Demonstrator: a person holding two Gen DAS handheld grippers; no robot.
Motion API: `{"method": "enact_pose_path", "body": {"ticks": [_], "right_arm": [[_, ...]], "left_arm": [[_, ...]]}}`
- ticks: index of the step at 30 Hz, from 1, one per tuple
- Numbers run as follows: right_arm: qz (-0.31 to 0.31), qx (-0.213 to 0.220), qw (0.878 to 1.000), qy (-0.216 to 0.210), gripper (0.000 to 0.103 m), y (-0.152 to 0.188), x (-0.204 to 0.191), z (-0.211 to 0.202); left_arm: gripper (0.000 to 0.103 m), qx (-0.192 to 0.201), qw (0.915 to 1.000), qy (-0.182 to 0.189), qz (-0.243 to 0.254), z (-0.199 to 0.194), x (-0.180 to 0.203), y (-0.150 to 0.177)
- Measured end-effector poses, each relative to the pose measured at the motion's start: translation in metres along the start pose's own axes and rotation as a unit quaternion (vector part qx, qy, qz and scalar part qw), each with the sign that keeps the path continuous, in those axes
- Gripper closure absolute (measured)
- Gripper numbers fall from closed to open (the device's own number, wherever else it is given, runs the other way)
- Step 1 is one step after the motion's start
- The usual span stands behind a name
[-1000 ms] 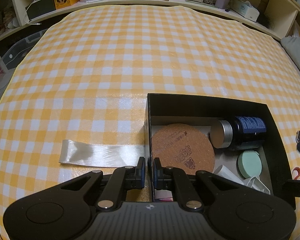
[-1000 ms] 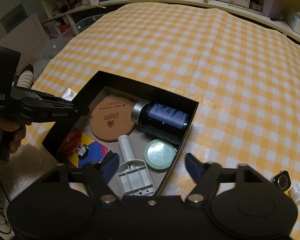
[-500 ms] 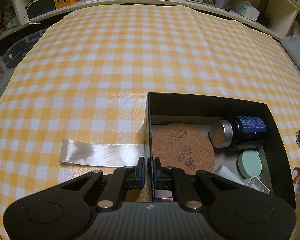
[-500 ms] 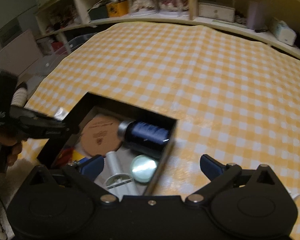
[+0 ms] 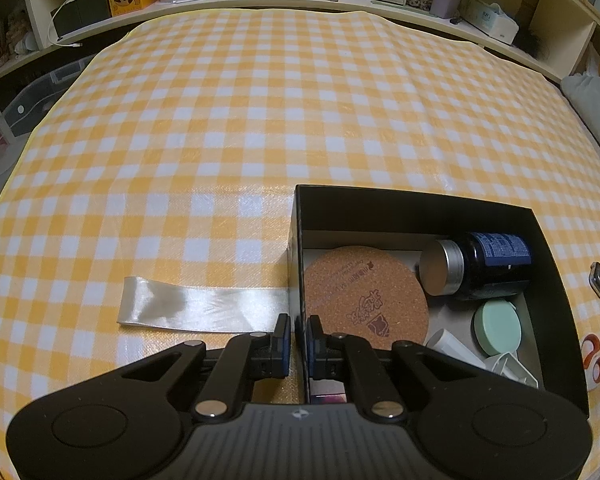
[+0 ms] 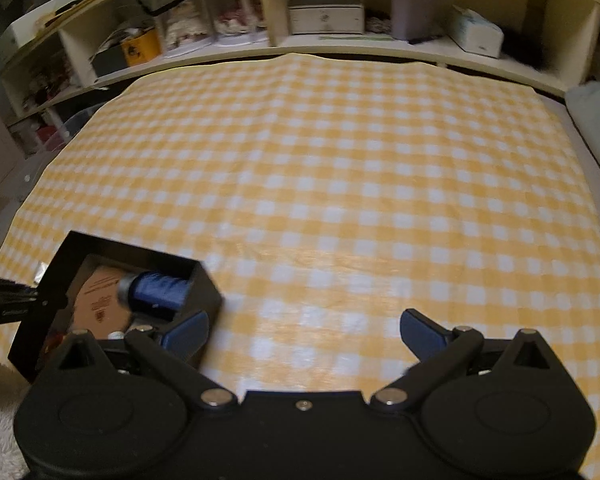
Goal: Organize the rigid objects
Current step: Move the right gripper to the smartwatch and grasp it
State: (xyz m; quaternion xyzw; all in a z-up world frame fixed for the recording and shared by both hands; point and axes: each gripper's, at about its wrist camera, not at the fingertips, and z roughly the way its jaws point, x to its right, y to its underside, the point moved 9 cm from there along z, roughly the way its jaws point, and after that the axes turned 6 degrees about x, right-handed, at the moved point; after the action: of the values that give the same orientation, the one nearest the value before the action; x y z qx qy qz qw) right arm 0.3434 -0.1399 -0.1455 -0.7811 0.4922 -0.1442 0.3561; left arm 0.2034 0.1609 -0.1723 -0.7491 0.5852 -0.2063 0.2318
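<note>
A black box (image 5: 412, 208) sits on the yellow checked cloth. It holds a cork coaster (image 5: 364, 296), a dark blue bottle (image 5: 492, 264) lying on its side, a mint green round tin (image 5: 498, 326) and a white plastic piece (image 5: 500, 364). My left gripper (image 5: 298, 334) is shut on the box's left wall, one finger outside and one inside. In the blurred right wrist view, my right gripper (image 6: 304, 330) stands wide open over bare cloth, to the right of the box (image 6: 52, 280), with nothing between its fingers. The bottle (image 6: 156, 290) shows there too.
A pale satin ribbon (image 5: 204, 308) lies flat on the cloth, left of the box. Right of the box lie a small metal object (image 5: 599, 280) and orange scissor handles (image 5: 594, 356). Cluttered shelves (image 6: 324, 20) run along the far edge. A grey cushion (image 6: 596, 128) is at the right.
My right gripper swung right, away from above the box, and its jaws spread wider. The box now sits at the left of its view. The left gripper stayed put on the wall.
</note>
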Motion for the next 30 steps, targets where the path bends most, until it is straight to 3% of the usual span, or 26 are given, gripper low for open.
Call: {"method": "enact_pose_path", "body": {"ticks": [6,10,14,20,25,26,29,30], "right_arm": [[-0.004,0.000,1.000,0.013,0.000,-0.002,0.038,-0.004],[-0.007,0.007,0.998,0.054,0.000,0.003,0.069,0.002],[-0.026,0.006,0.997,0.066,0.000,0.019,0.098,0.010],[-0.051,0.008,0.999,0.009,0.000,0.043,0.109,0.019],[-0.101,-0.024,0.994,-0.015,0.000,0.055,0.093,0.033],[-0.116,-0.035,0.993,-0.014,0.003,0.056,0.088,0.037],[-0.133,-0.062,0.989,-0.011,0.025,0.058,0.081,0.049],[-0.137,-0.068,0.988,-0.012,0.026,0.059,0.080,0.052]], "left_arm": [[0.094,0.000,1.0000,0.000,-0.001,0.000,0.000,0.000],[0.094,-0.001,1.0000,-0.001,0.000,0.001,-0.002,0.001],[0.093,-0.004,1.0000,-0.002,0.000,0.004,-0.002,0.004],[0.094,-0.011,0.9999,-0.008,0.006,0.012,0.001,0.008],[0.094,-0.013,0.9999,-0.008,0.006,0.015,0.005,0.008],[0.093,-0.013,0.9999,-0.008,0.006,0.016,0.005,0.007],[0.094,-0.014,0.9998,-0.008,0.006,0.019,0.006,0.007],[0.094,-0.014,0.9999,-0.007,0.006,0.019,0.006,0.007]]}}
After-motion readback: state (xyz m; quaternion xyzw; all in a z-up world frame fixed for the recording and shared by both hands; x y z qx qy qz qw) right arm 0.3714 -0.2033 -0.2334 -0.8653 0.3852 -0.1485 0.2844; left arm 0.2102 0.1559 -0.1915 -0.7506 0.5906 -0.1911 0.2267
